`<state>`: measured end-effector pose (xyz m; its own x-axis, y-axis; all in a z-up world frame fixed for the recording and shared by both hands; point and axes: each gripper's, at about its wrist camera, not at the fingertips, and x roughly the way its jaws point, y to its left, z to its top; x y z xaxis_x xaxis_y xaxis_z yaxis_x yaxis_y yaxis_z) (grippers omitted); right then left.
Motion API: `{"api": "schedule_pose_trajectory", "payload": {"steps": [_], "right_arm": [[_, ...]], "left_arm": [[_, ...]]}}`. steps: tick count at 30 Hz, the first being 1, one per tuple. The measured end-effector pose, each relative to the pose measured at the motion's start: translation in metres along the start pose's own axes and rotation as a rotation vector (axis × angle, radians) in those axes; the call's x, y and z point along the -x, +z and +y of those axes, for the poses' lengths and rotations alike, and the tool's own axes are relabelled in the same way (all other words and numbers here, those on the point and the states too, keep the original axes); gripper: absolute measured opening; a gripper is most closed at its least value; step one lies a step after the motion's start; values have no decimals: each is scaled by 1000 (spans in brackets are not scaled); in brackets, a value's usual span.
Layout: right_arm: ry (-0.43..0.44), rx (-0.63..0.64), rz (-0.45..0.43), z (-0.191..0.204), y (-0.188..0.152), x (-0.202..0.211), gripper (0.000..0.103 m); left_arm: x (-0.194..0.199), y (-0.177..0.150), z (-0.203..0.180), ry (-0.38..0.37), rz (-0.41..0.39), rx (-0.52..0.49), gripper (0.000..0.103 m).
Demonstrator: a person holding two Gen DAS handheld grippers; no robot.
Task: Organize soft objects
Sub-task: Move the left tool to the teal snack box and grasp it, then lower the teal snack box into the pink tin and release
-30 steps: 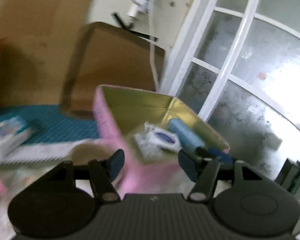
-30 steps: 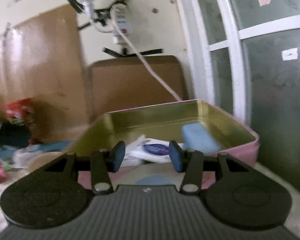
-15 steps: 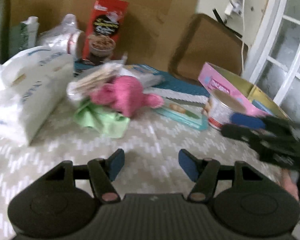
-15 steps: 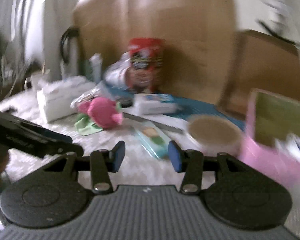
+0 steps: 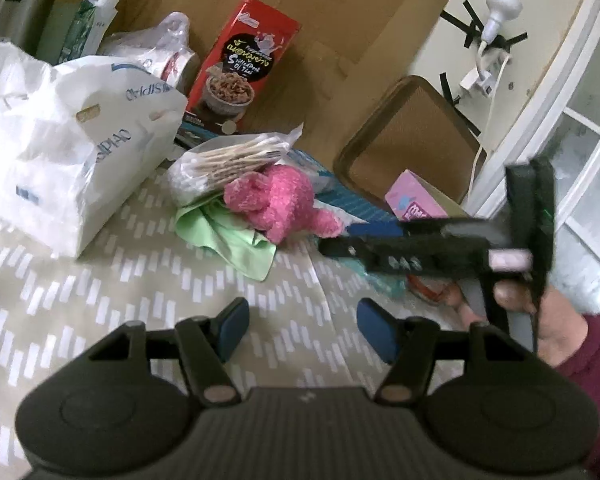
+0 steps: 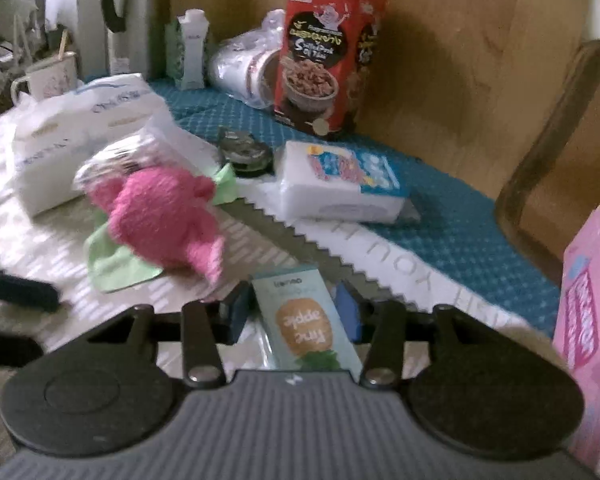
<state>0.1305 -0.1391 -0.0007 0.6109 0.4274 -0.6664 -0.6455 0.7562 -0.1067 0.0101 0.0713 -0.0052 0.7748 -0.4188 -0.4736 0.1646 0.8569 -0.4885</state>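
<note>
Centrally, fuzzy pink plush toy [image 5: 278,204].

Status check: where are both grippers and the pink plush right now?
Left gripper open, empty, over tablecloth. Right gripper open, straddling pineapple packet. Pink plush untouched on green cloth. Cotton-swab bag leans against it.

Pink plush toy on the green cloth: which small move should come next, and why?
Probably bring the right gripper forward and left to straddle the pink plush toy. Both grippers look empty, the toy lies loose on the green cloth, and the pink box stands open nearby.
</note>
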Motion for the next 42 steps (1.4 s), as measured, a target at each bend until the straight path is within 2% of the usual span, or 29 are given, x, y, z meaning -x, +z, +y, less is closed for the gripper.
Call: {"api": "schedule_pose_trajectory", "payload": {"steps": [3,7,10,13,14,18,22,24,25,27,30,31,33,35,36,37,39,42], "right_arm": [[34,36,-17,17,-18,24,49],[71,20,-56,37,-57,68,49],[49,-32,-101,43,-90,98,50],[-8,-119,-162,38,-117,124,60],[-20,-146,-180,35,-127,133,61],[-32,-179,-195,33,-144,146,61],[-21,-131,-212,40,-150,143,60],[-33,-113,-194,41,-154,133,57],[-29,-126,-217,39,-155,133,49],[20,-210,-226,29,-157,137,48],[171,-481,-249,-5,-169,142,46],[202,-535,-255,-11,-173,143,46],[232,-586,-273,-12,-181,145,46],[225,-584,-288,-5,-186,150,45],[205,-579,-295,-3,-188,152,44],[178,-575,-301,-1,-188,155,44],[134,-584,-333,-8,-188,164,44],[90,-603,-427,-27,-183,184,44]], "left_arm": [[0,0,3,-12,-1,16,62],[0,-1,1,-7,0,9,62],[-1,-1,-6,21,6,-29,66],[-5,-1,-20,59,27,-89,67],[-6,-1,-25,54,40,-97,67],[-12,-2,-48,-52,122,-91,67],[-16,-8,-82,-81,187,-139,67],[-18,-12,-94,-91,225,-142,67],[-18,-14,-99,-92,244,-144,67],[-19,-19,-107,-89,277,-150,69],[-23,-26,-114,-91,312,-144,70],[-27,-28,-117,-90,326,-138,70],[-36,-28,-119,-96,346,-112,66],[-47,-26,-120,-116,374,-76,54],[-54,-25,-123,-121,378,-65,41],[-60,-24,-127,-109,388,-67,33],[-71,-21,-137,-80,401,-96,32],[-79,-6,-157,-131,397,-125,31]]}}
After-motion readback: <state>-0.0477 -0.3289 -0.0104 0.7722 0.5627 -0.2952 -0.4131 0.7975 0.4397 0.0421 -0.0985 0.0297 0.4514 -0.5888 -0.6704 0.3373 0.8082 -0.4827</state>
